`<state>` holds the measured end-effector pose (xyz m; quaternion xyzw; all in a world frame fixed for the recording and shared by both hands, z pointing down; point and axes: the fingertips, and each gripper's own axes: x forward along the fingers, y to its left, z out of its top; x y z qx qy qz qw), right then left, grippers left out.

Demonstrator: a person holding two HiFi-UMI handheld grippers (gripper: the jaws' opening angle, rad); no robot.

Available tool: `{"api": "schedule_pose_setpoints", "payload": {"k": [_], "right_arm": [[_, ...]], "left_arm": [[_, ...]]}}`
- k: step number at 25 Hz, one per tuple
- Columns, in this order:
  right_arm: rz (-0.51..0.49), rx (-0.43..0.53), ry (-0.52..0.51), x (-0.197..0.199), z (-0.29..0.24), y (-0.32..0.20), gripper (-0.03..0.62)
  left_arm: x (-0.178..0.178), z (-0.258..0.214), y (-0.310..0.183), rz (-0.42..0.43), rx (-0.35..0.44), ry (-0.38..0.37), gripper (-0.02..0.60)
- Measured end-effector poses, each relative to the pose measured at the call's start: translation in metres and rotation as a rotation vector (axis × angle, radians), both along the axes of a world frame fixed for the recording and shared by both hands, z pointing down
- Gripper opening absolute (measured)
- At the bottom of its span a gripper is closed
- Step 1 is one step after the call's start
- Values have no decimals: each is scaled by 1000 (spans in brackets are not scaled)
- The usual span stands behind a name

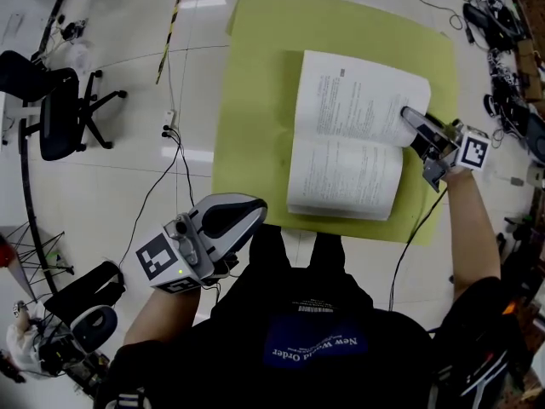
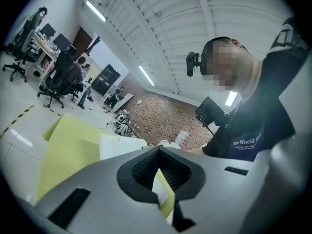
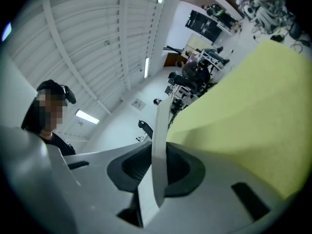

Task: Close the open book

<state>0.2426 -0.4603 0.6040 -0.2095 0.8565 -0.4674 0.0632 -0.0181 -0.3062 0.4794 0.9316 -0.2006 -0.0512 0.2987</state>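
An open book (image 1: 349, 135) lies on a yellow-green mat (image 1: 255, 100) in the head view, its white pages facing up. My right gripper (image 1: 407, 114) is at the book's right edge, shut on the right-hand page. In the right gripper view that thin white page (image 3: 160, 145) stands edge-on between the pads, with the mat (image 3: 243, 121) beside it. My left gripper (image 1: 255, 206) hovers off the mat's near left corner, close to my body, shut and holding nothing. The left gripper view shows the book (image 2: 117, 145) and the mat (image 2: 68, 145) beyond the jaws.
The mat lies on a white tiled floor. A black office chair (image 1: 51, 109) stands at the far left. Cables (image 1: 170, 169) run along the mat's left side, and a striped tape (image 1: 173, 24) lies above them. Cluttered gear (image 1: 502, 24) fills the right edge.
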Motion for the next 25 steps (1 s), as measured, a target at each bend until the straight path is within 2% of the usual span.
{"api": "schedule_pose_setpoints", "payload": {"k": [4, 8, 18, 22, 25], "right_arm": [[-28, 129, 76, -1, -11, 21, 52], [-71, 190, 135, -2, -19, 42, 52], [-296, 396, 406, -27, -20, 104, 61], [-467, 491, 574, -31, -1, 144, 81], [-741, 583, 835, -39, 35, 185, 114]], "left_arm": [[3, -4, 8, -2, -8, 11, 5], [7, -6, 16, 9, 1, 4, 5], [5, -5, 31, 41, 27, -19, 5], [8, -6, 32, 37, 33, -14, 5], [5, -7, 28, 37, 35, -11, 5]]}}
